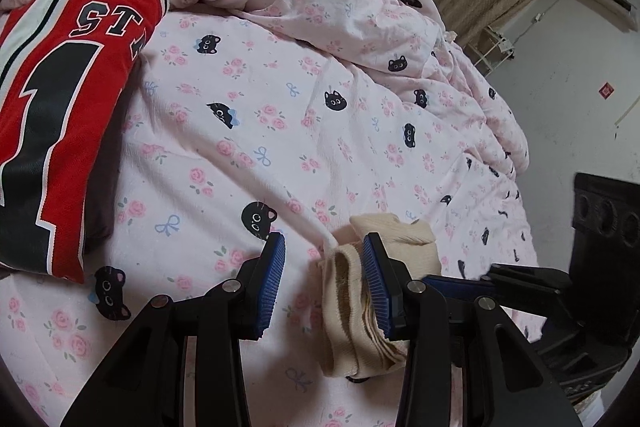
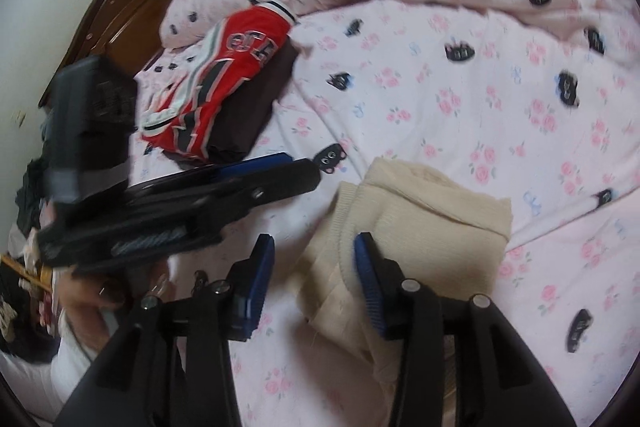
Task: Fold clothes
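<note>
- The cream ribbed knit garment (image 2: pixel 420 211) lies bunched in a thick, layered bundle on the bed's pink sheet printed with roses and black cat faces (image 2: pixel 460 99), near the bed's edge.
- The left hand-held gripper (image 1: pixel 324 267) stands wide open with nothing held; its right blue pad touches the bundle's edge, and most of the knit lies outside the gap.
- The right hand-held gripper (image 2: pixel 314 267) is also spread wide and holds nothing; knit sits between the pads, which are not pressed on it.
- A folded red jersey with black-and-white lettering (image 1: pixel 60 107) rests on a dark folded cloth (image 2: pixel 248 115), well apart from the knit.
- Risks, as I judge them: closing on such a thick bundle could catch only some layers, so the rest would sag and undo the fold; the 2 tools are close and could knock; a pinch might grab the sheet as well.
</note>
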`<action>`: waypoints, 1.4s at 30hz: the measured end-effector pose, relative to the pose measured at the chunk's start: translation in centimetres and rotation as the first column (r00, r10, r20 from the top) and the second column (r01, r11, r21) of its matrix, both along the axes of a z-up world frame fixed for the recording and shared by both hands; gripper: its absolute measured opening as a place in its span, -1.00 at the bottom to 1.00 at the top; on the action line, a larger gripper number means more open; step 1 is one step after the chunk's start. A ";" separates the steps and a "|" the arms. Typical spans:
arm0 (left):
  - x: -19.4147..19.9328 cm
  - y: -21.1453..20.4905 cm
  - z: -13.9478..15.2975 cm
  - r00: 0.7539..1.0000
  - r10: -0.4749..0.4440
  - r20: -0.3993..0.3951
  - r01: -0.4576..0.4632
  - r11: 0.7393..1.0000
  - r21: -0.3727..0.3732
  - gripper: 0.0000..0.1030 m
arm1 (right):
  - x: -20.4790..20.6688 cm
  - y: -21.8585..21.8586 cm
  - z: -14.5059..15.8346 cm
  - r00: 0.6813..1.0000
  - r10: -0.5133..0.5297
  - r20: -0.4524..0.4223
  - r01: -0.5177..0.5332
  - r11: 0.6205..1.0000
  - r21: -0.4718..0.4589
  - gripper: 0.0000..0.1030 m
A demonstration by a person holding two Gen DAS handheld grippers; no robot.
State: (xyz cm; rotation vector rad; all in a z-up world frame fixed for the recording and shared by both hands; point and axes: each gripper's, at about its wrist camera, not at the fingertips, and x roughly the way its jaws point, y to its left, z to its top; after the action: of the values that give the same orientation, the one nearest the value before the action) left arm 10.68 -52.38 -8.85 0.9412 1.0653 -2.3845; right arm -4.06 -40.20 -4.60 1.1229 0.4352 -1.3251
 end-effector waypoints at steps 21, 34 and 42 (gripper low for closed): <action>-2.8 0.0 -1.1 0.998 -0.065 -0.002 0.065 0.996 0.063 -0.31 | -5.3 6.7 -0.1 0.983 -0.025 -0.184 0.032 0.999 0.035 -0.07; -3.6 0.5 -2.0 0.997 -0.078 0.016 0.076 0.994 0.084 -0.31 | -2.2 6.9 0.1 0.982 0.054 -0.183 -0.056 0.998 -0.006 -0.83; -3.4 0.5 -1.9 0.997 -0.078 0.014 0.077 0.994 0.083 -0.31 | 1.8 6.6 -2.6 0.974 0.160 -0.160 -0.154 0.987 0.052 -0.83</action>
State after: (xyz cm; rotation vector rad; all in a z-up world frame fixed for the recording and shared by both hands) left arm 7.26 -51.85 -10.80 1.0476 1.1479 -2.4059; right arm -2.24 -33.56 -7.17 0.9940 0.6608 -1.2783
